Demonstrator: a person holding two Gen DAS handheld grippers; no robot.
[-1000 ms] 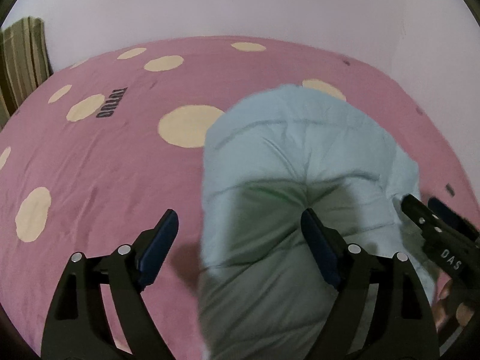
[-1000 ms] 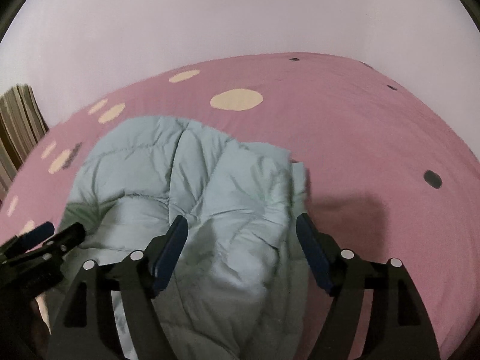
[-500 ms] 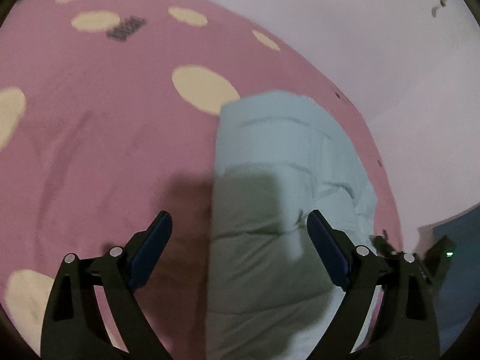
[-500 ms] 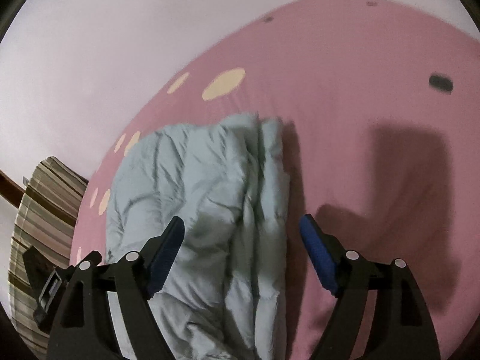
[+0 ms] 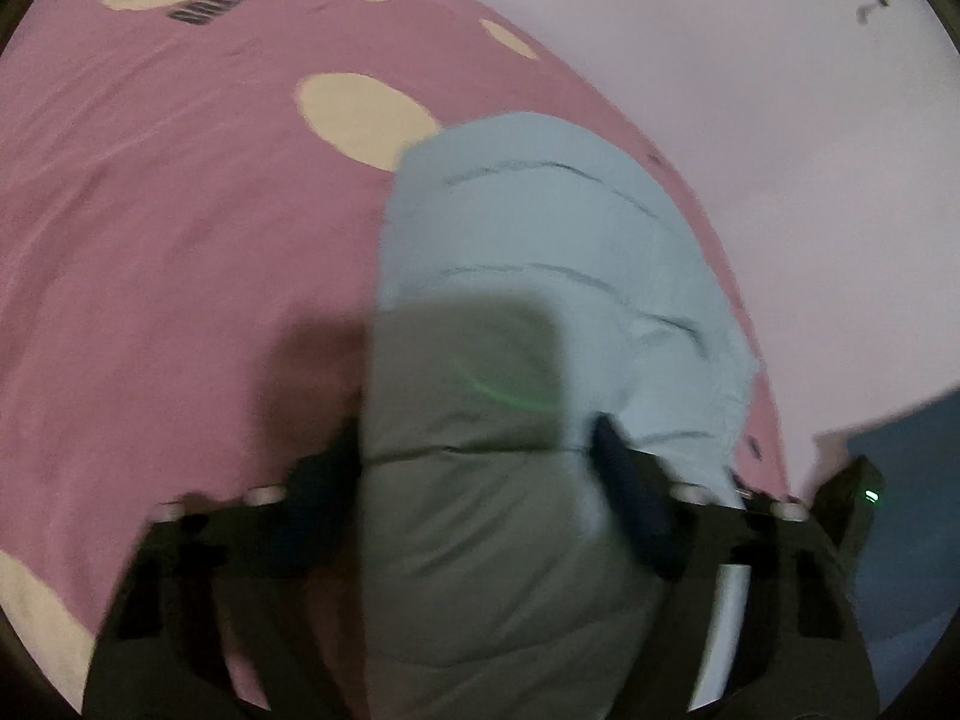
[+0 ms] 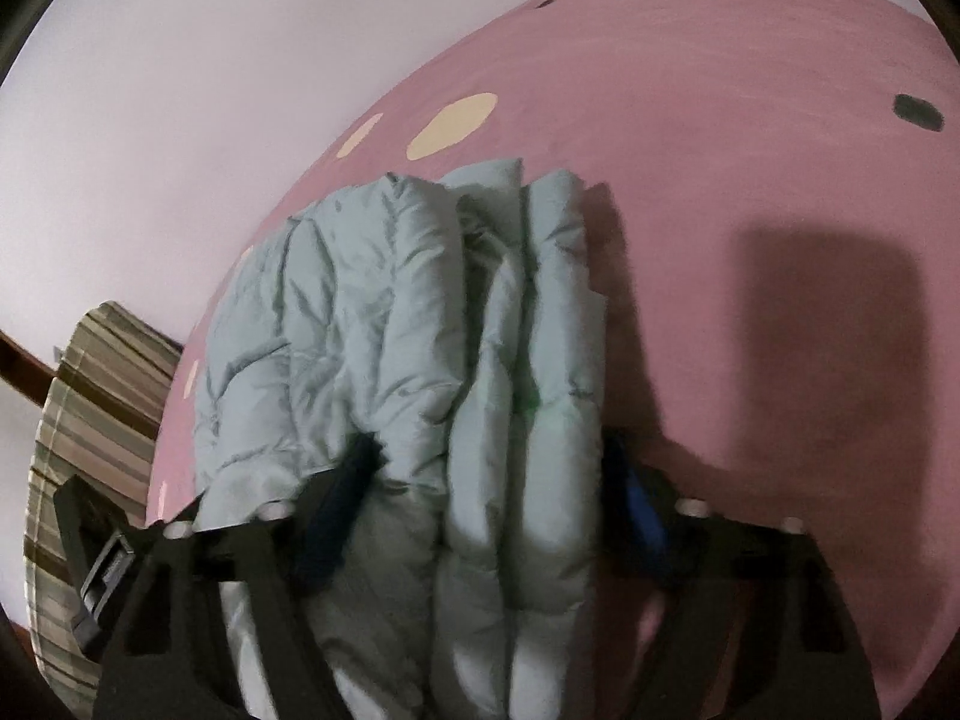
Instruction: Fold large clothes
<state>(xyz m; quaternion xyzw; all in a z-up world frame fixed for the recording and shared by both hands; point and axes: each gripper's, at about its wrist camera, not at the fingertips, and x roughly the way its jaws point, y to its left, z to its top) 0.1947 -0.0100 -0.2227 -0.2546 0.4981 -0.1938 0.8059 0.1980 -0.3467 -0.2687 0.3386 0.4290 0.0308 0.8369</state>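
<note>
The jacket [image 5: 540,312] lies folded on the bed [image 5: 150,228]. My left claw [image 5: 480,468] and right claw [image 6: 492,468] straddle its edges, both closing. It looks soft, puffy, slippery; I grip layered edges deep.
</note>
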